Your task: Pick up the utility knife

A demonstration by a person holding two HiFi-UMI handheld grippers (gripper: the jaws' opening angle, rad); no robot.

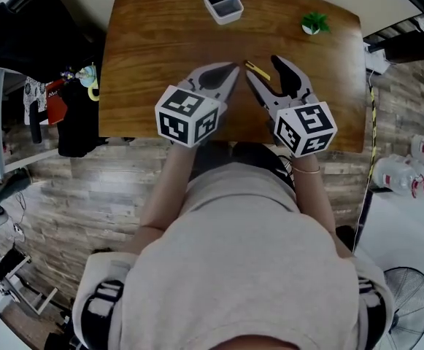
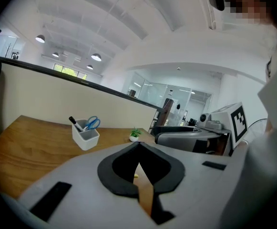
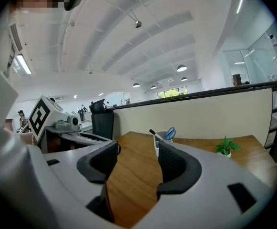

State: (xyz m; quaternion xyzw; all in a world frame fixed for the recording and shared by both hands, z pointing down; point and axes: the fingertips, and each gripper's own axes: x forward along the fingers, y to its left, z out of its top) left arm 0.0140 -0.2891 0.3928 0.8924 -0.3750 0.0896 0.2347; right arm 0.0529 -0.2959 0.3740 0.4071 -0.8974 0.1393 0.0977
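- Head view: the utility knife lies flat on the brown table. It is close to the middle and on the side near the person.
- The knife looks thin and yellow, like a little stick, and it lies at a slant. It is too small here to see its blade.
- From above, the knife sits right by the tips of the right gripper, and it looks to be between that gripper's two jaws.
- Right gripper view: the jaws are wide apart with only bare wood between them. The knife does not show there, so I think the gripper is up above it.
- The left gripper is just beside the knife, on its other side. Its jaws are pressed together at the tips and hold nothing.
- A white cup with scissors and a pen, and a small green plant, stand far back on the table, well away from the knife.
- I think the step now is getting ready to grab, because nothing is picked up yet.
- Next, I think the right gripper must go down until one jaw is on each long side of the knife, then squeeze and lift.
- The knife is thin and lies flat, so the jaws may need to get very low, close to the wood.
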